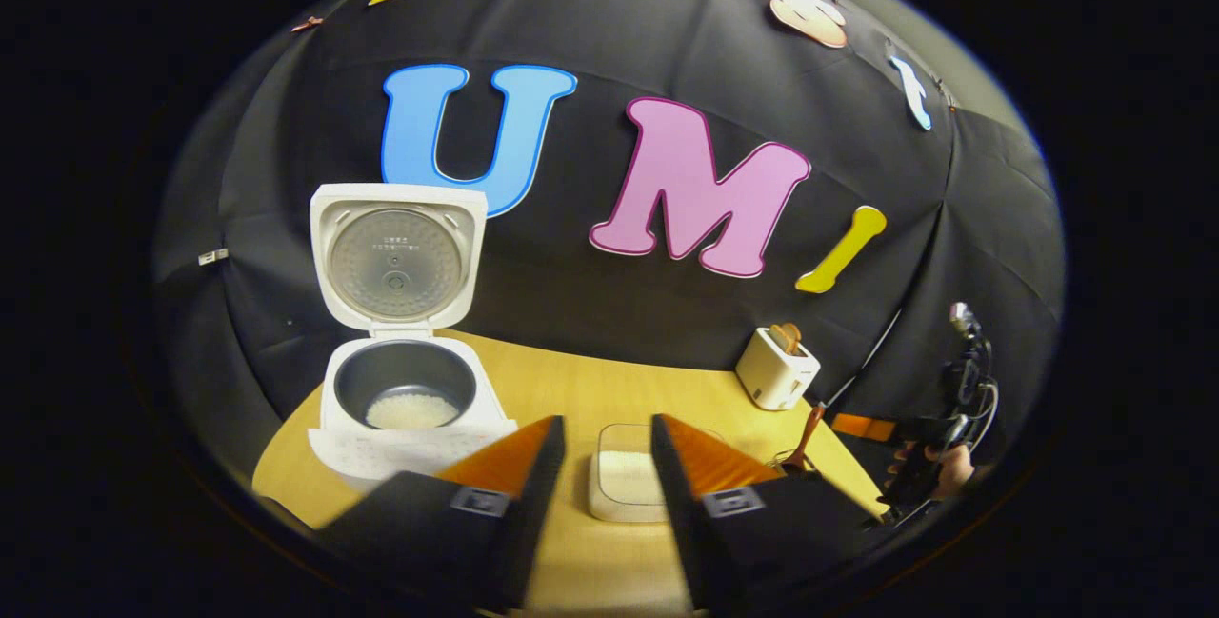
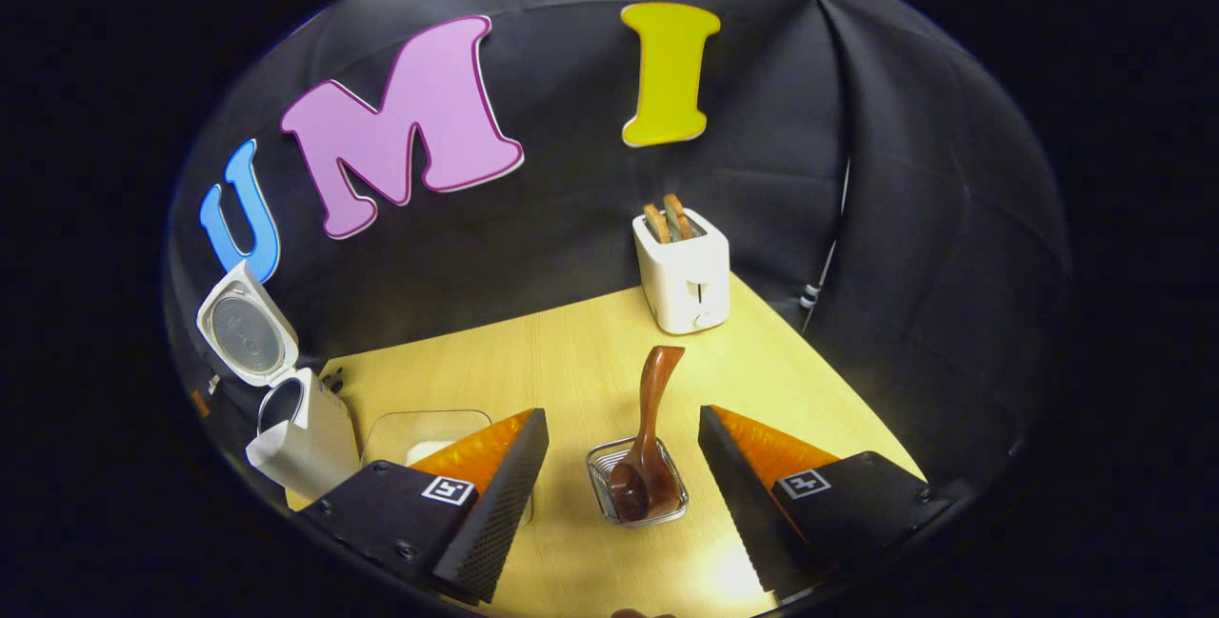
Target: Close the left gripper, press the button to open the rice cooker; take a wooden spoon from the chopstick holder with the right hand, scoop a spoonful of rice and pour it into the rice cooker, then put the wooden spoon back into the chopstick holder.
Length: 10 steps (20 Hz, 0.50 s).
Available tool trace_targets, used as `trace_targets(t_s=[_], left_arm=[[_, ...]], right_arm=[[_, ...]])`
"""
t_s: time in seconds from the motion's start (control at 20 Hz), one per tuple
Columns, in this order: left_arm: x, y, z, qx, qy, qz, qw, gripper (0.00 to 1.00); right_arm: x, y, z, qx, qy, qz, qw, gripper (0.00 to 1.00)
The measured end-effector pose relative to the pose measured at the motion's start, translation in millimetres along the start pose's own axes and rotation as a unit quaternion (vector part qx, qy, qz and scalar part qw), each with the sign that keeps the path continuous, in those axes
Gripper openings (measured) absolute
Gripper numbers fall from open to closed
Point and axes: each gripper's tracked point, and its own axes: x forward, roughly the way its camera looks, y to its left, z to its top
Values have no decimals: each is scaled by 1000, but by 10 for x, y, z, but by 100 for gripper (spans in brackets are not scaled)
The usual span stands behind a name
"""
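Right gripper [image 2: 624, 466] hangs with its jaws spread wide above the wooden spoon [image 2: 648, 451], which stands bowl-down in the wire chopstick holder [image 2: 636, 483] on the table [image 2: 571, 351], so judging by how things lie, the spoon is back home. Left gripper [image 1: 608, 466] is likewise parted and empty, facing the rice box [image 1: 629, 485] and the rice cooker [image 1: 400, 399], lid up, with what looks like rice in its pot. Little seems left beyond drawing both tools clear.
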Motion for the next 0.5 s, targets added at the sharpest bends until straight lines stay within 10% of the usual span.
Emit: trace_targets(t_s=[0.1,0.5], left_arm=[[34,-58,-57,2,4,8,1000,99],[-80,-67,-304,22,32,51,998,96]], right_arm=[[232,-70,-107,3,30,12,999,99],[966,-150,-305,75,87,17,993,99]])
